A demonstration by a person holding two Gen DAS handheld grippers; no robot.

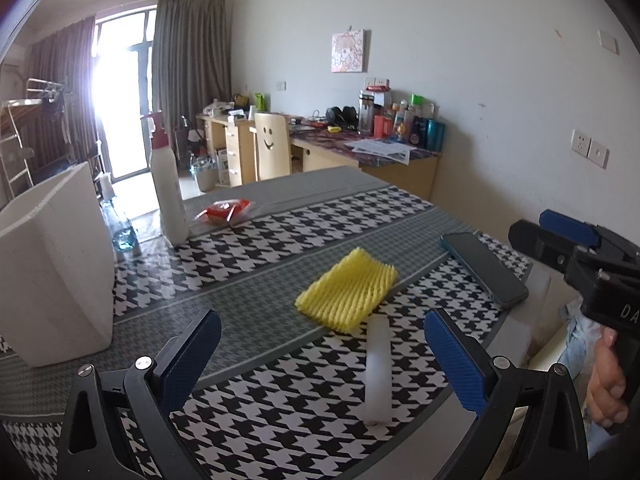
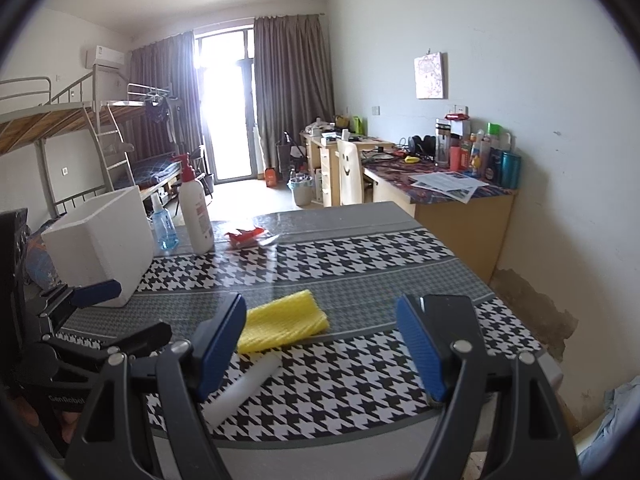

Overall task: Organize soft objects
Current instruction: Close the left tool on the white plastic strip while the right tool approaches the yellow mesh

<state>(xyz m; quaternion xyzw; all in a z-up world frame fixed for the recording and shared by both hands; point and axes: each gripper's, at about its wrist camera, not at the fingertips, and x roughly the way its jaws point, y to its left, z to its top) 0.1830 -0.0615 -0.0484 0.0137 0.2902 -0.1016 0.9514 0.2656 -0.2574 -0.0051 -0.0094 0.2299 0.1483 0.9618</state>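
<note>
A yellow foam net pad lies flat on the houndstooth tablecloth; it also shows in the right wrist view. A white foam strip lies just in front of it, also in the right wrist view. A white foam box stands at the left, also in the right wrist view. My left gripper is open and empty above the table, near the strip. My right gripper is open and empty, hovering before the pad; it shows at the right edge of the left wrist view.
A dark phone lies at the table's right edge. A white pump bottle, a blue spray bottle and a red packet stand at the table's far side. A cluttered desk and chair stand behind.
</note>
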